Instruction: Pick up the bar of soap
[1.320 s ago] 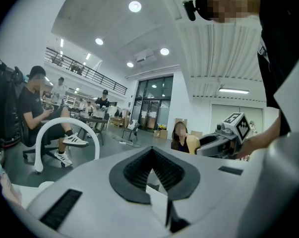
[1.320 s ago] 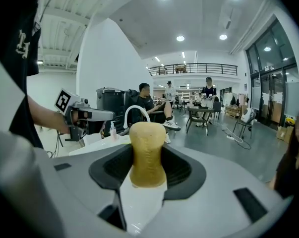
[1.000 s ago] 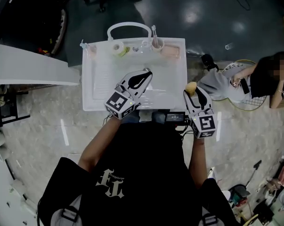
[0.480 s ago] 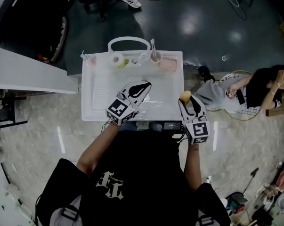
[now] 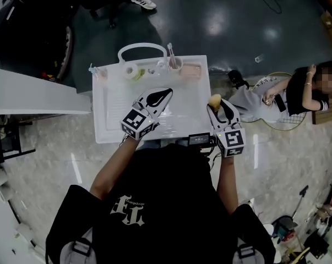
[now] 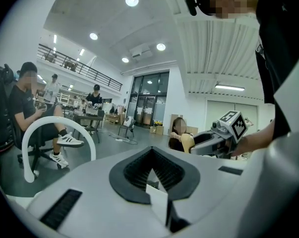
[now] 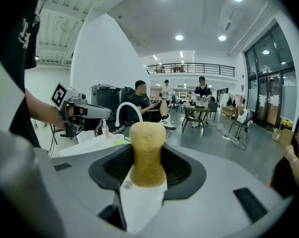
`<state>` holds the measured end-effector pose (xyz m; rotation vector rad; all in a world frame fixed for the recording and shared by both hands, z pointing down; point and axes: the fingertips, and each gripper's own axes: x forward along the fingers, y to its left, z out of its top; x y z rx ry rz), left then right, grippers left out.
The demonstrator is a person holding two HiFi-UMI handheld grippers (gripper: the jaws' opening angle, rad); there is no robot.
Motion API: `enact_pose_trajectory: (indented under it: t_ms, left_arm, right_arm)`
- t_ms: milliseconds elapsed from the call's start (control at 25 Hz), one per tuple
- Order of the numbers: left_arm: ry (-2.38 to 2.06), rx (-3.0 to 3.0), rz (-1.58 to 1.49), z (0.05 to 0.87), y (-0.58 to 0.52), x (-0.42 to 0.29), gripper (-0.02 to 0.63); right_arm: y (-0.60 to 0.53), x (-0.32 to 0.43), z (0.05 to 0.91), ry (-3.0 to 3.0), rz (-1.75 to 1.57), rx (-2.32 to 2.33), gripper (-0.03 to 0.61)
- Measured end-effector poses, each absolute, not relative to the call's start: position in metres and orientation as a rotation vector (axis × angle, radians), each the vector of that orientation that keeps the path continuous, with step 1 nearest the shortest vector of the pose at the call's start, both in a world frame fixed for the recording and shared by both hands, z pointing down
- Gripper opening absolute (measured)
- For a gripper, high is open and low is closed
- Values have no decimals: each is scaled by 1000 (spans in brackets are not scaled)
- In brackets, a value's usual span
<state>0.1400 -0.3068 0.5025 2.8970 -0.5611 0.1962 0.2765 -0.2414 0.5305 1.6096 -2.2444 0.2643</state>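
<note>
The bar of soap is a tan, rounded block. My right gripper is shut on it, just off the right rim of the white sink. In the right gripper view the soap stands upright between the jaws of my right gripper. My left gripper hovers over the middle of the basin. In its own view the left gripper is shut with nothing in it, and that view also shows the soap off to the right.
A white arched faucet rises at the sink's back edge. A small bottle, a tape roll, a cup with a toothbrush and a pink dish line the back ledge. A person sits on the floor to the right.
The head view has drifted a little. Both grippers keep nearly the same places by the sink, and the soap stays in the right gripper.
</note>
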Motion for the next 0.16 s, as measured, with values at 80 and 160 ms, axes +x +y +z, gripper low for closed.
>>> enact_pose_trajectory:
  t_ms: [80,160]
  left_arm:
    - [-555,2909,201,504,-308,144,8]
    - [-551,2913,207,507,-309,147,8]
  right_arm:
    - [-243,278,531,-2249,255,1598,184]
    - [-244,278,532,-2254,245,1583,184]
